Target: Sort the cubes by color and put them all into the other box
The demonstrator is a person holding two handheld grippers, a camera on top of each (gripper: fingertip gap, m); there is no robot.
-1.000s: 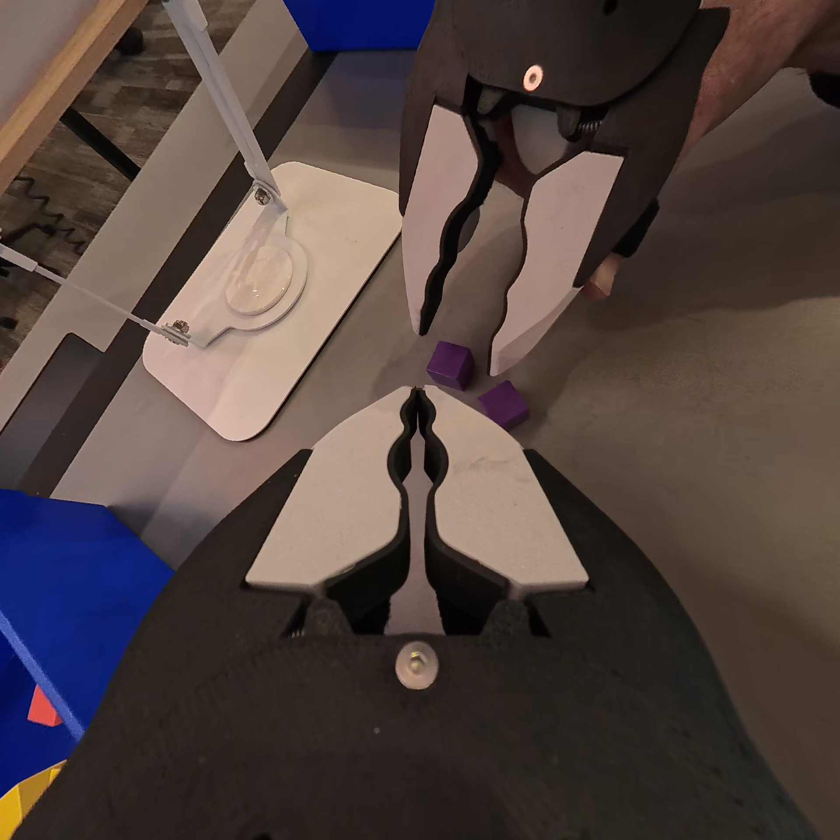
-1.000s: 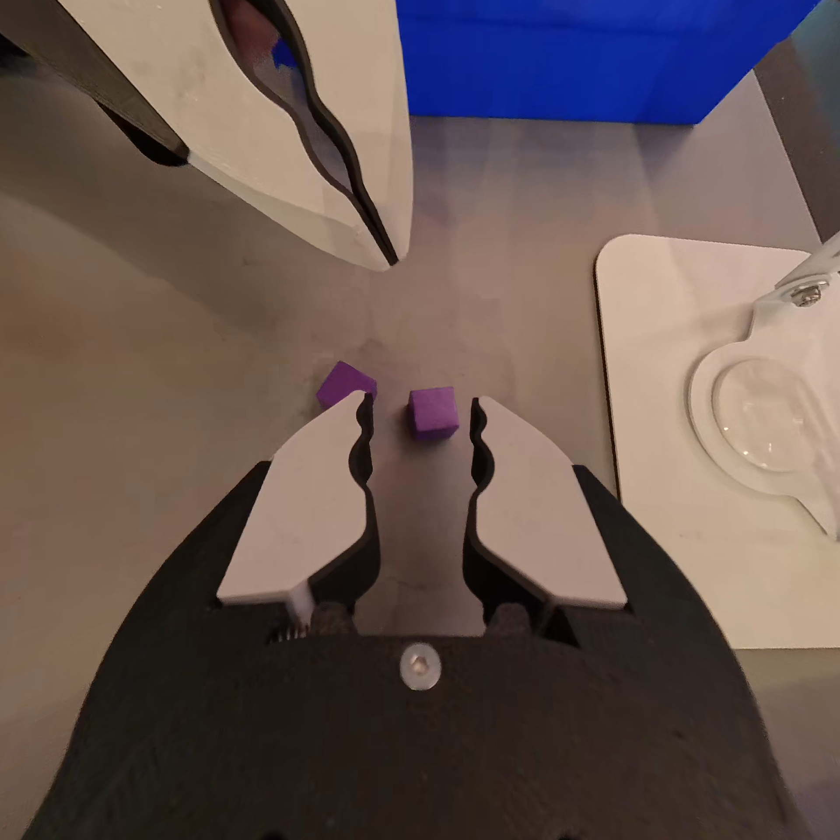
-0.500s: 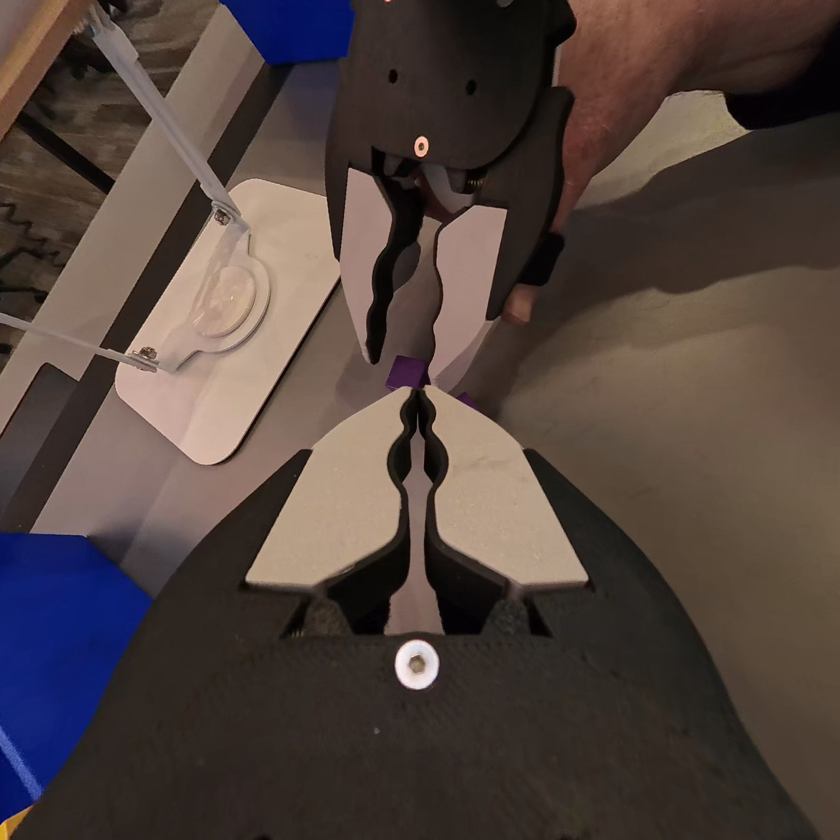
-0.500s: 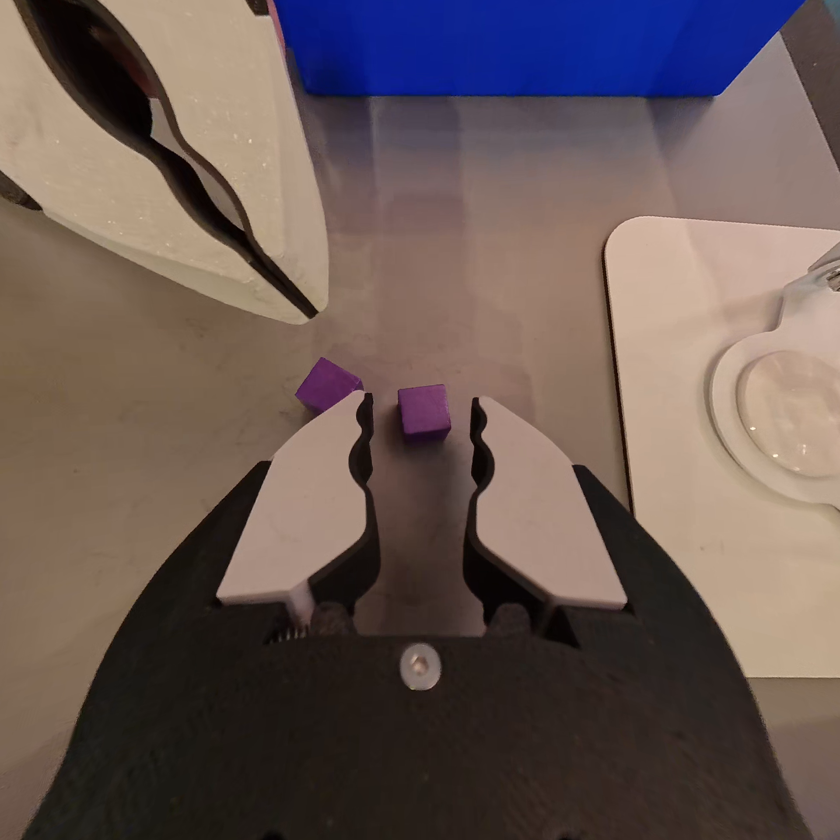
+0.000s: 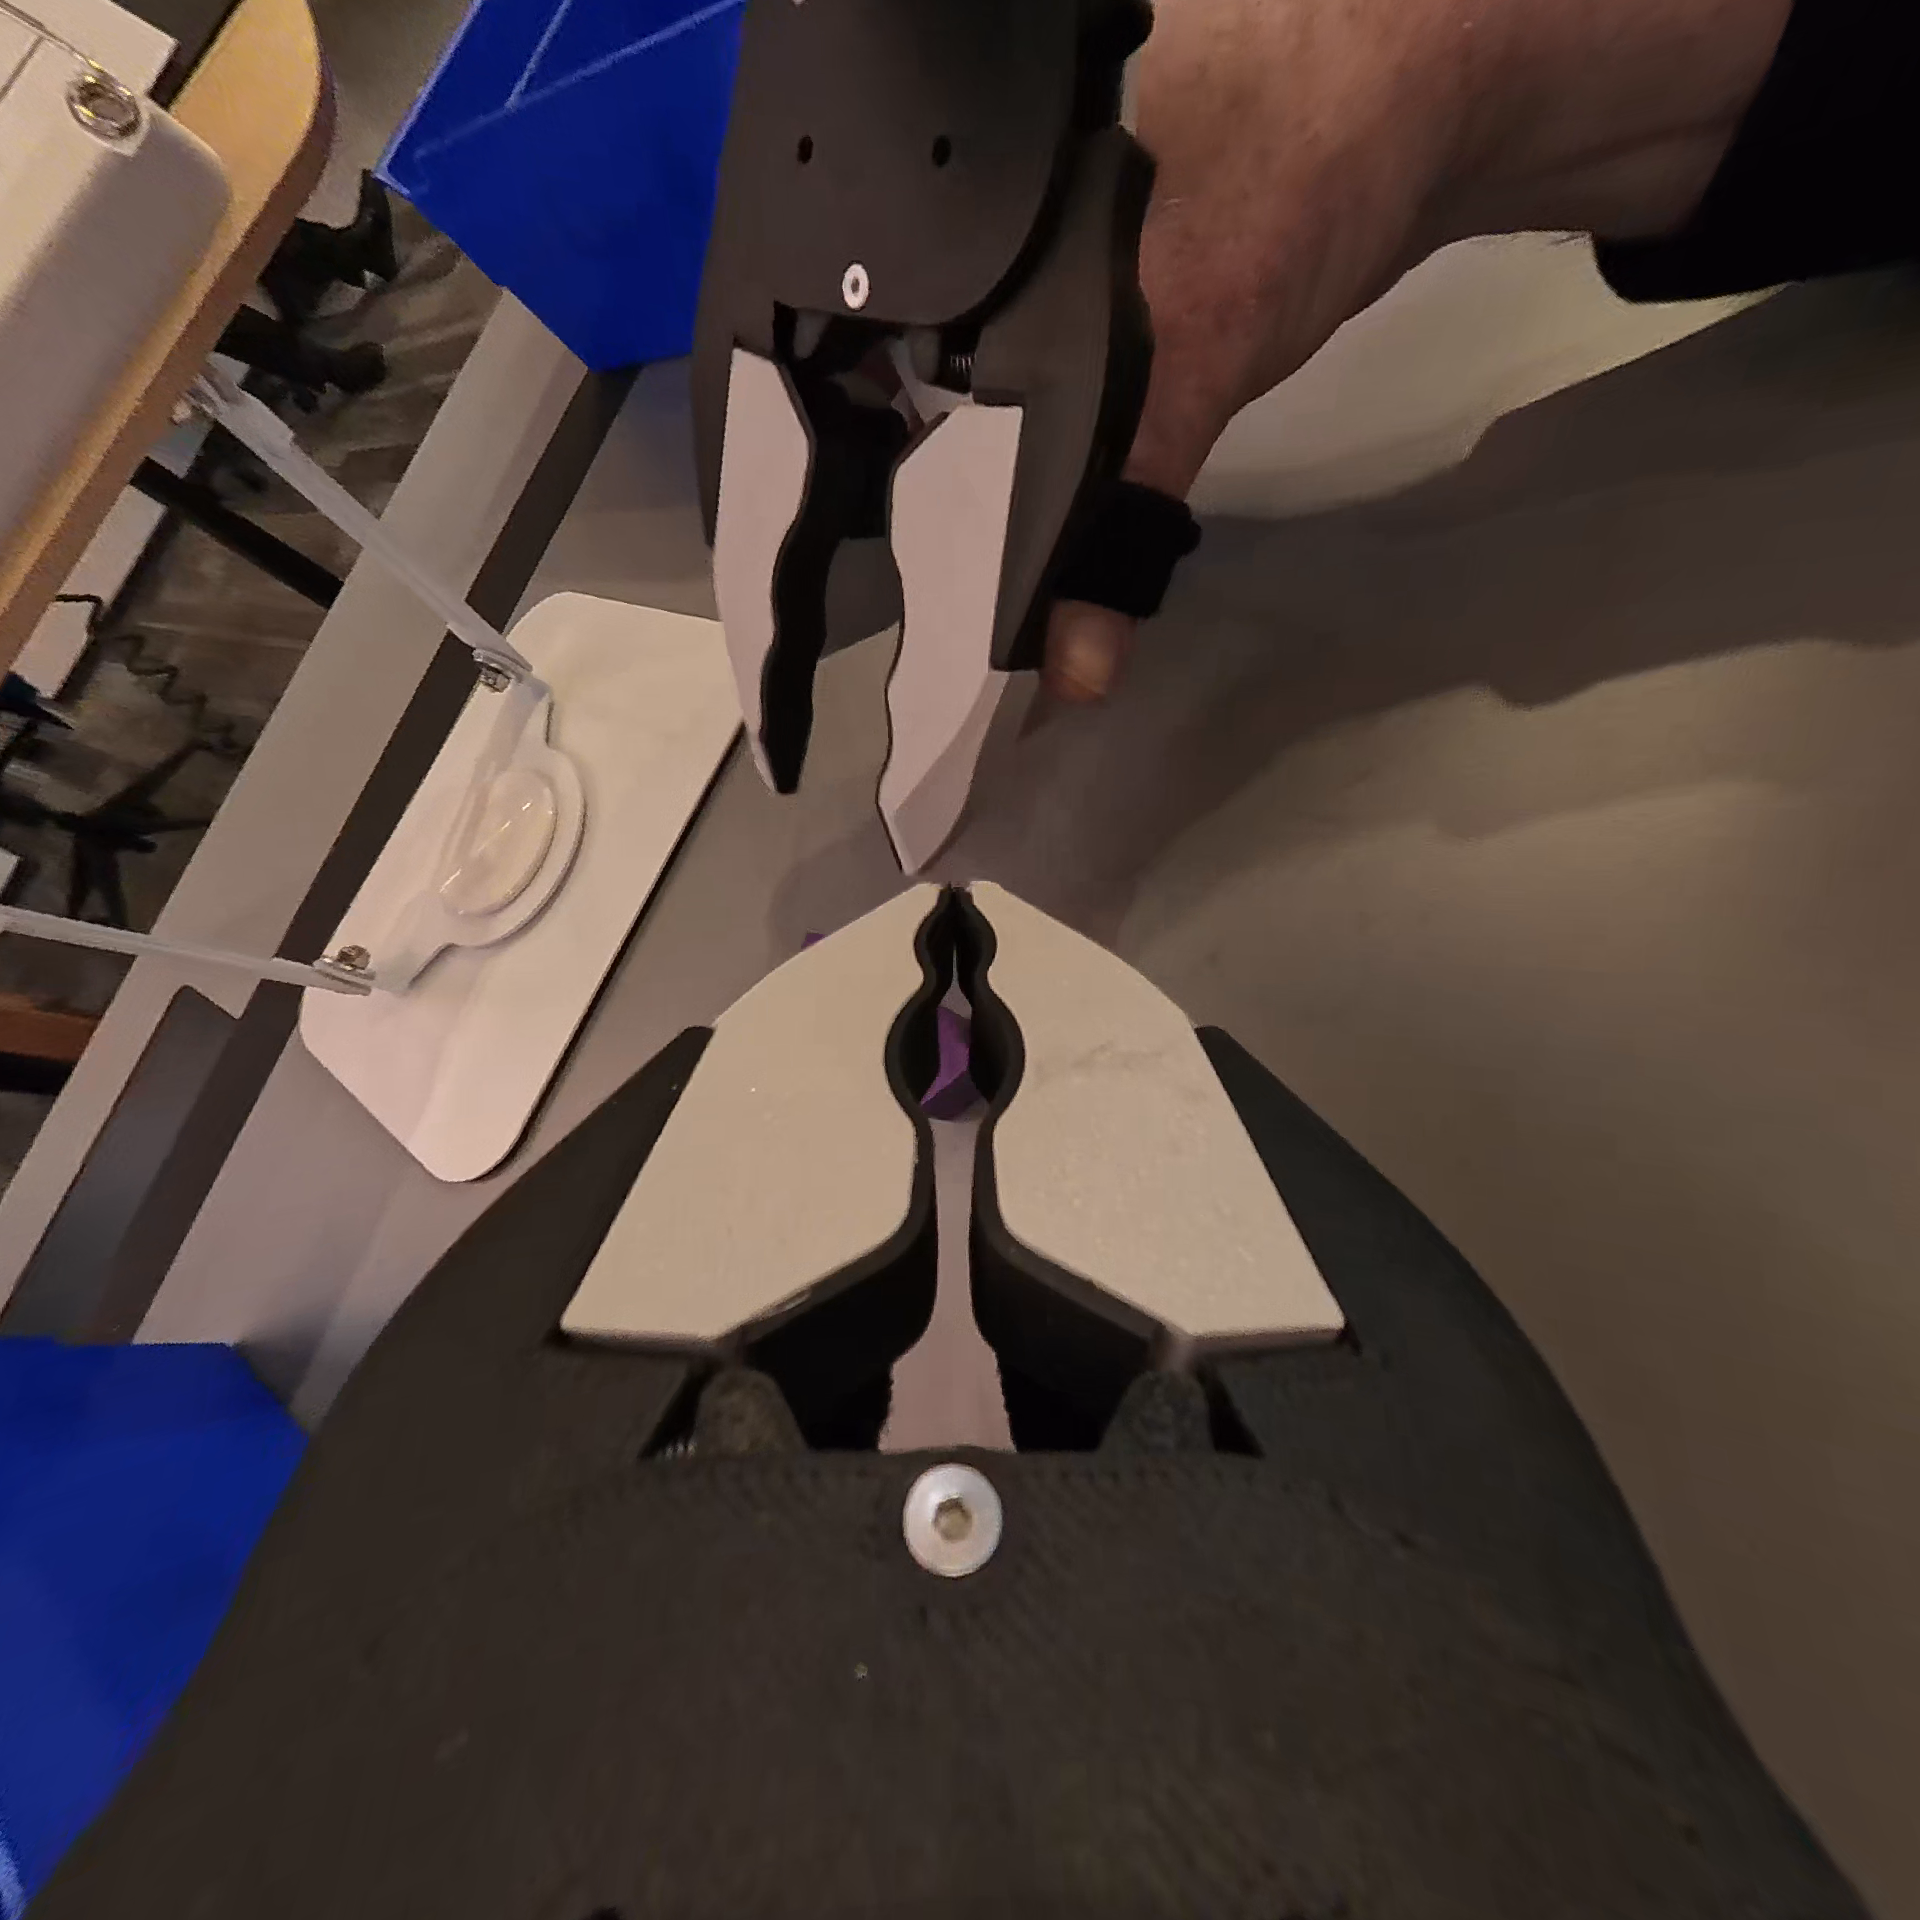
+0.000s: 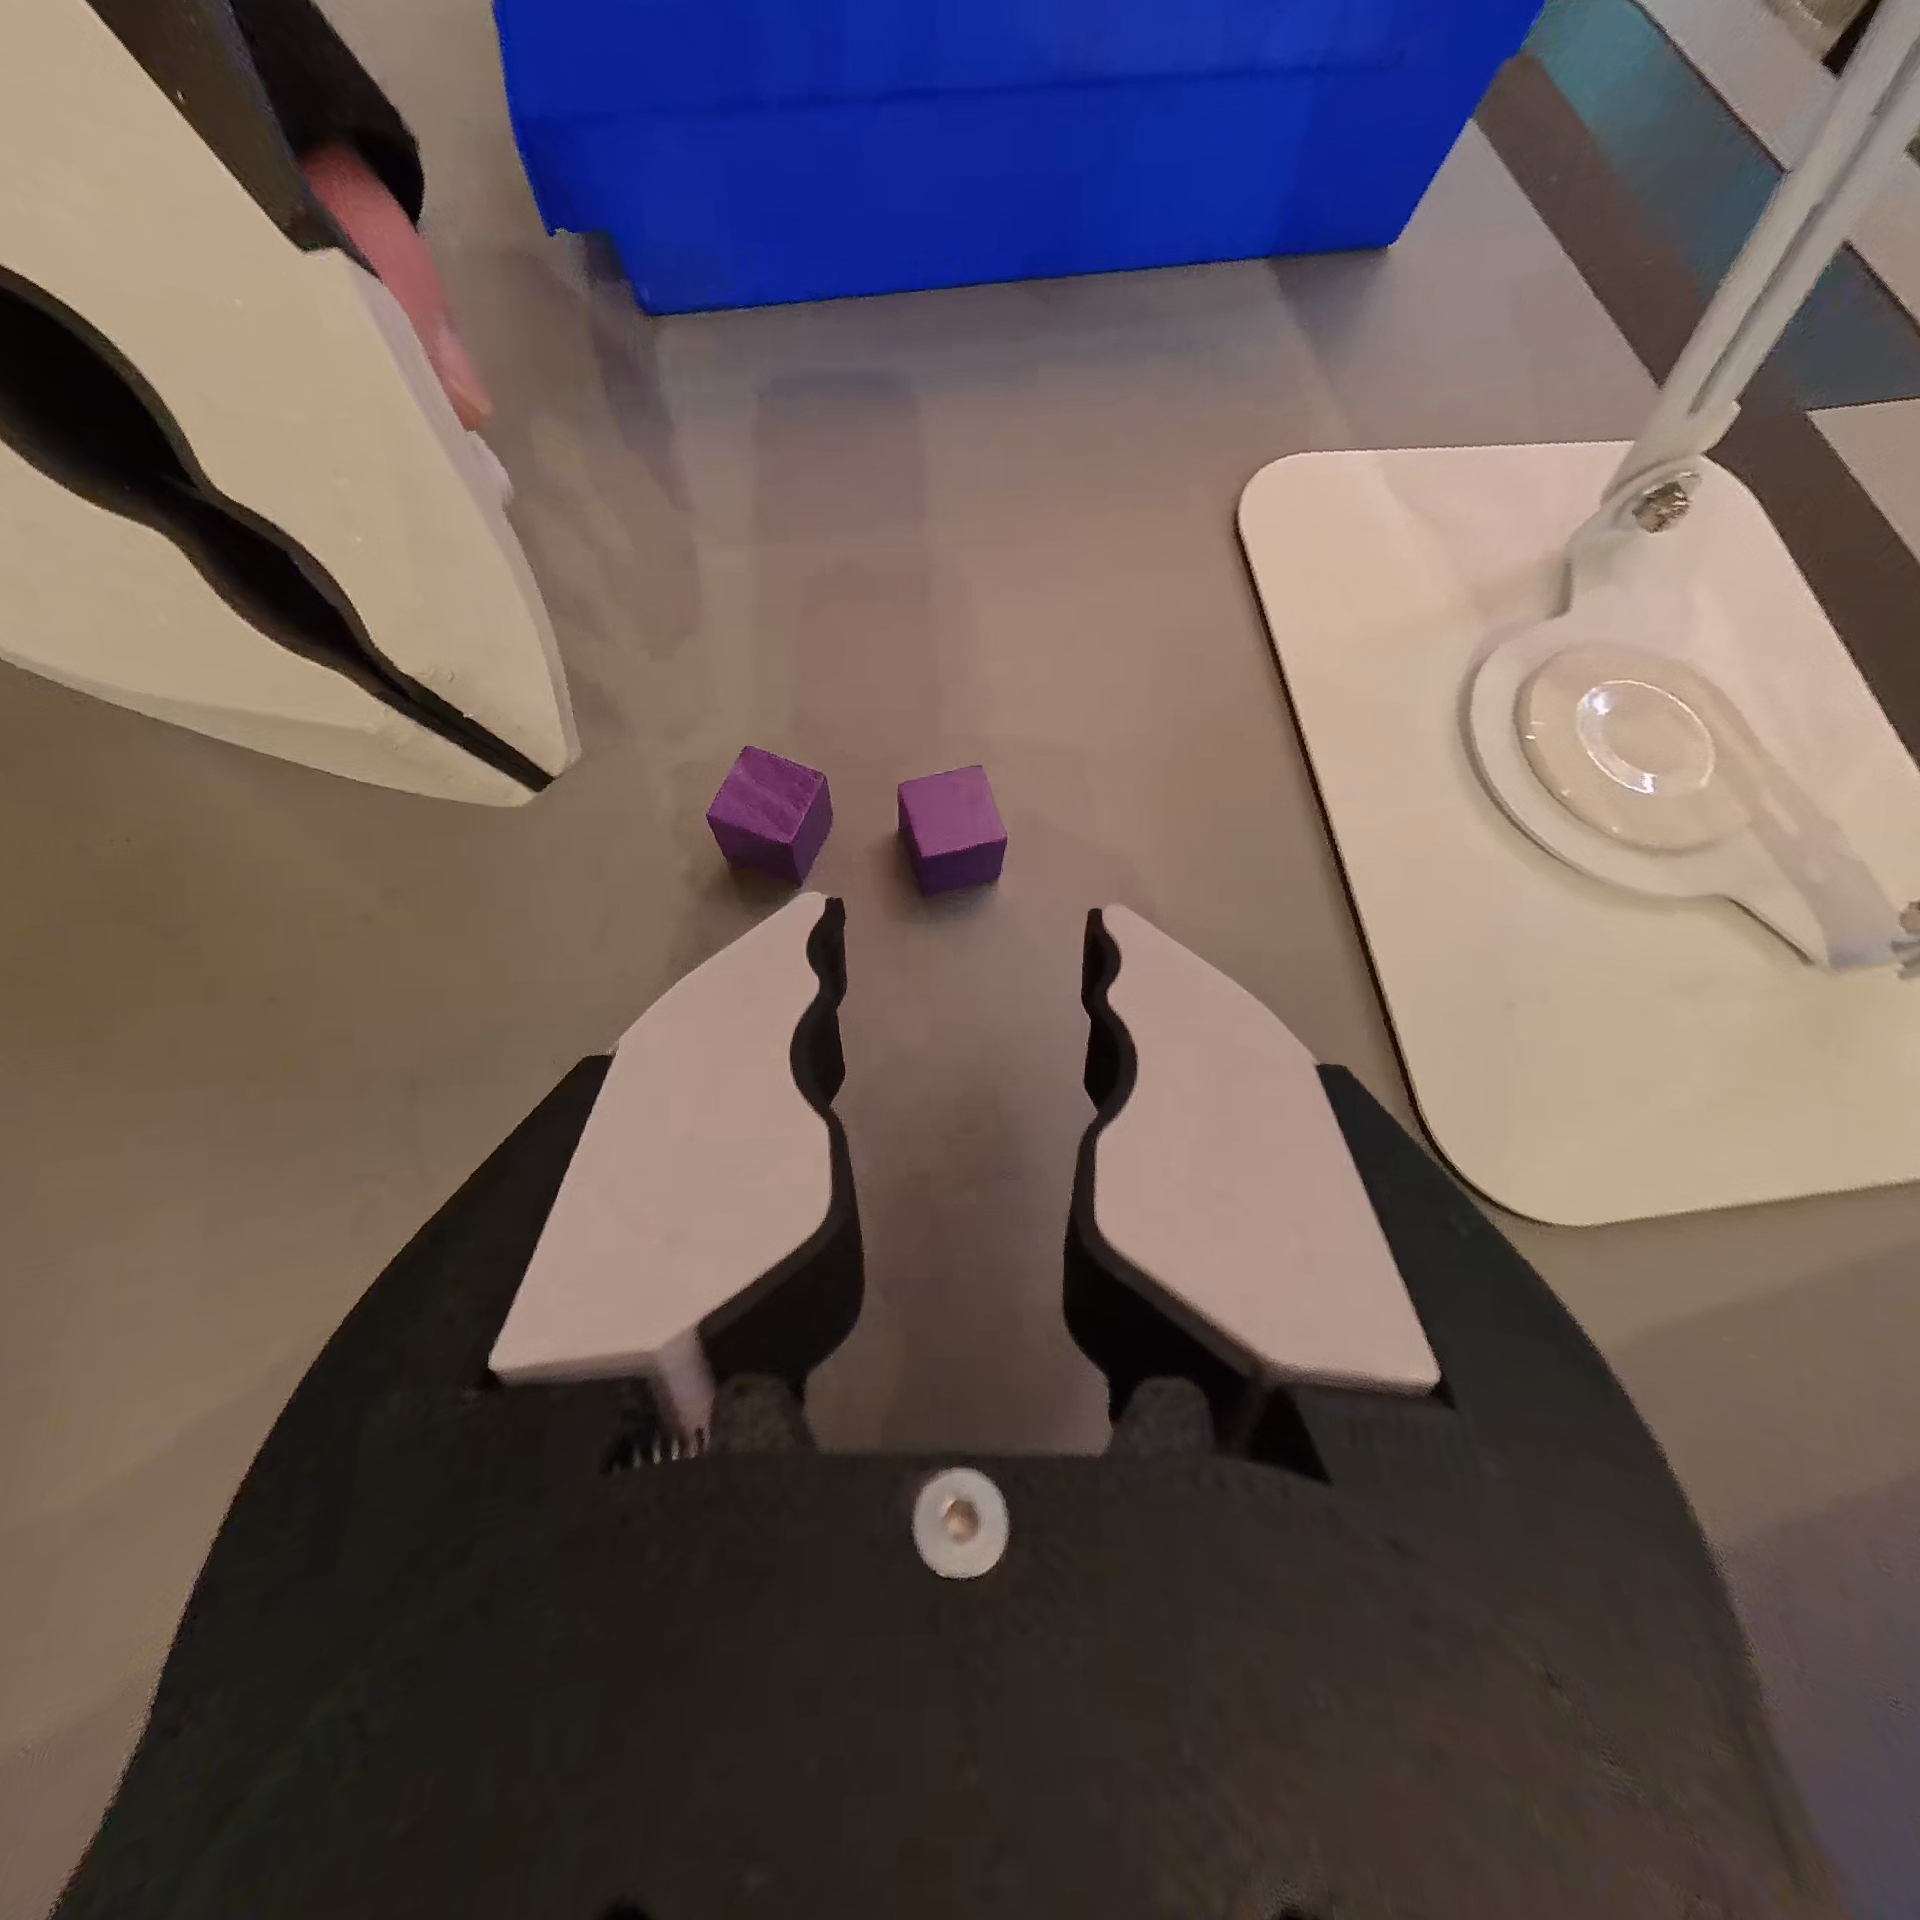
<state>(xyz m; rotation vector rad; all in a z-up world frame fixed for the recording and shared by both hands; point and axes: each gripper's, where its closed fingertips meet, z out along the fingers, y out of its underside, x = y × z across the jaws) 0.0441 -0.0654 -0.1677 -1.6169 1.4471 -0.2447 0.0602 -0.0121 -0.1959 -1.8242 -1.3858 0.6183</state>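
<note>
My right tool (image 6: 958, 914) is open with both purple cubes (image 6: 952, 828) on the bench just past its tips, right-hand one nearly centred, blue box (image 6: 987, 145) beyond; left tool (image 5: 951, 894) is closed, empty.

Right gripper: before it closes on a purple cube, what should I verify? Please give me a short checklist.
1. Jaws of the right gripper open: ok.
2. The right purple cube between the jaws: not ok, it lies on the table just beyond the tips.
3. The left purple cube apart from it: ok, a gap shows.
4. The left gripper out of the way: cannot tell; it is shut, with its tip near the left purple cube.
5. The blue box in view ahead: ok.
</note>
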